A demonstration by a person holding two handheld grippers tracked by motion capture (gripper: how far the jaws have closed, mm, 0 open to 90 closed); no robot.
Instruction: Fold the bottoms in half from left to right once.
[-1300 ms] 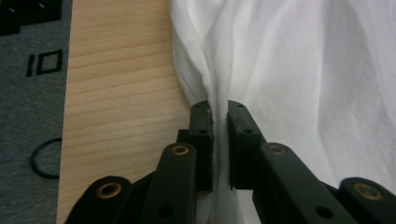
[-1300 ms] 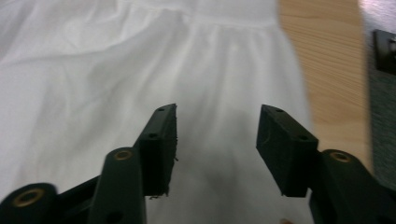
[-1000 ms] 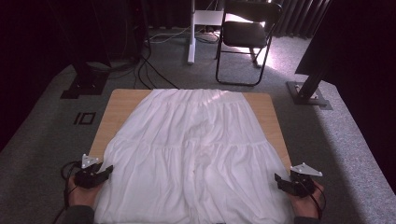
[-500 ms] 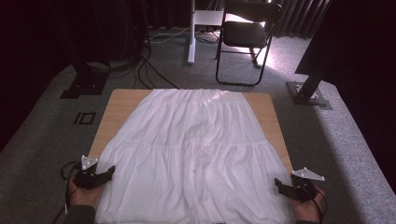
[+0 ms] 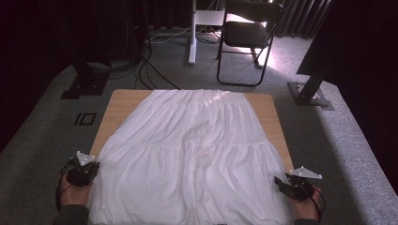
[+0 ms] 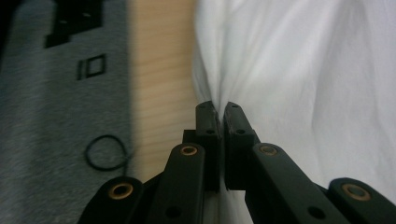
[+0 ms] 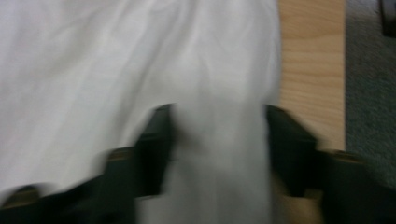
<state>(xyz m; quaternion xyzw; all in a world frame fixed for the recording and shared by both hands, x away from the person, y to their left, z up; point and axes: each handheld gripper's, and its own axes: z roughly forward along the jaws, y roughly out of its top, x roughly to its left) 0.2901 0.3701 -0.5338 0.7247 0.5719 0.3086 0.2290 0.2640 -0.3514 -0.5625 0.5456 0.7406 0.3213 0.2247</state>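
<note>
A white tiered skirt (image 5: 197, 150) lies spread flat over a wooden table (image 5: 122, 101), its hem toward me. My left gripper (image 5: 94, 168) sits at the skirt's near left edge. In the left gripper view its jaws have just closed, and the left gripper (image 6: 220, 109) pinches a fold of the white cloth (image 6: 303, 84). My right gripper (image 5: 280, 181) is at the near right edge. In the blurred right gripper view the jaws of the right gripper (image 7: 219, 135) have been closing but stand apart, with skirt cloth (image 7: 140, 56) lying between them.
Grey carpet (image 5: 47, 140) surrounds the table. A black folding chair (image 5: 246, 35) and a white stand (image 5: 195, 28) are beyond the far edge, with cables on the floor. A black post base (image 5: 309, 93) stands at the right. Bare wood (image 7: 310, 60) shows beside the skirt's right edge.
My left gripper has shifted slightly outward at the skirt's left edge. The right gripper has stayed in place. The skirt lies as before.
</note>
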